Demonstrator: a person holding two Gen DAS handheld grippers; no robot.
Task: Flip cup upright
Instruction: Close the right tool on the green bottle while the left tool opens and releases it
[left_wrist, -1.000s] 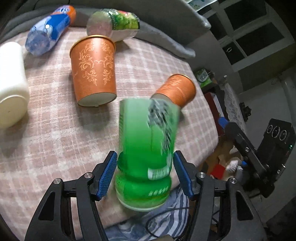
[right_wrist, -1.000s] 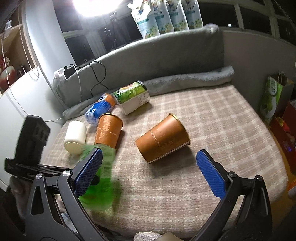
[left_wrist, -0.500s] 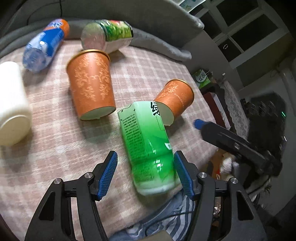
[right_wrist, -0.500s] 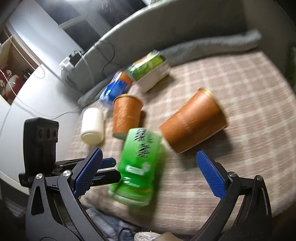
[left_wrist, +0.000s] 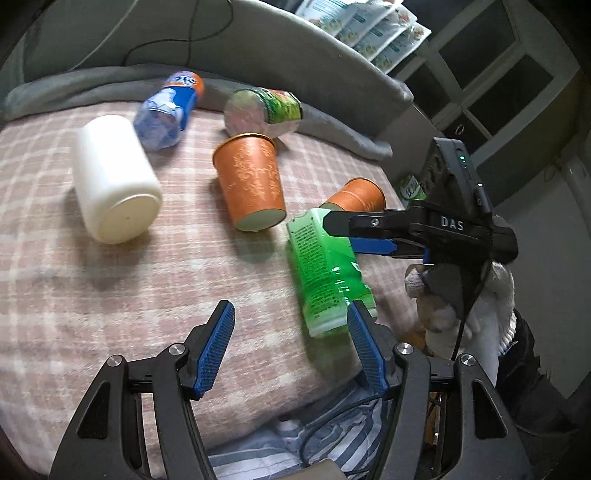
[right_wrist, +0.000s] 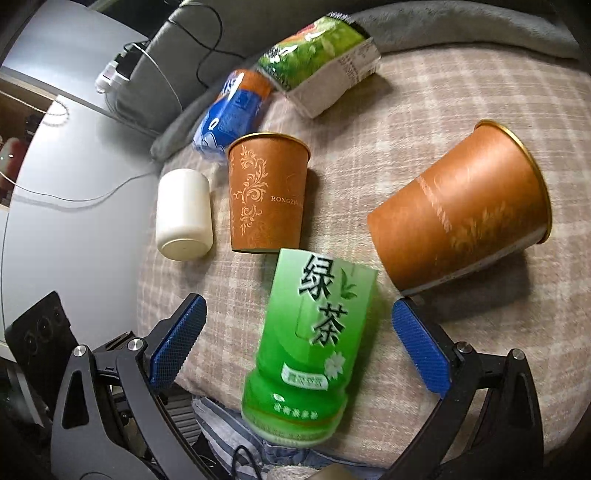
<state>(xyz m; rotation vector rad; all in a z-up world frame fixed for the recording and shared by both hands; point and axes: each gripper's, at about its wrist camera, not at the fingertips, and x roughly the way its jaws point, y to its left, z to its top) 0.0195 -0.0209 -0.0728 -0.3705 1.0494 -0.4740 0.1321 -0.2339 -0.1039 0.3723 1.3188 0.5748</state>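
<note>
Two orange paper cups lie on their sides on the plaid blanket. The patterned cup (left_wrist: 251, 184) (right_wrist: 267, 194) lies mid-bed, base toward me. The second cup (right_wrist: 461, 210) (left_wrist: 356, 195) lies to the right, behind the green tea bottle (left_wrist: 325, 273) (right_wrist: 314, 343) that lies near the front edge. My left gripper (left_wrist: 290, 350) is open and empty, left of the bottle's base. My right gripper (right_wrist: 299, 343) is open with the bottle lying between its fingers; it also shows in the left wrist view (left_wrist: 373, 236).
A white jar (left_wrist: 112, 181) (right_wrist: 183, 214), a blue soda bottle (left_wrist: 170, 109) (right_wrist: 232, 110) and a green snack pack (left_wrist: 264, 112) (right_wrist: 321, 62) lie at the back. A grey padded rim (left_wrist: 258, 44) borders the bed. The front edge drops to striped cloth (left_wrist: 325, 435).
The green bottle left my left gripper's fingers and now lies on the blanket. My left gripper drew back to the left; my right gripper moved in low around the bottle.
</note>
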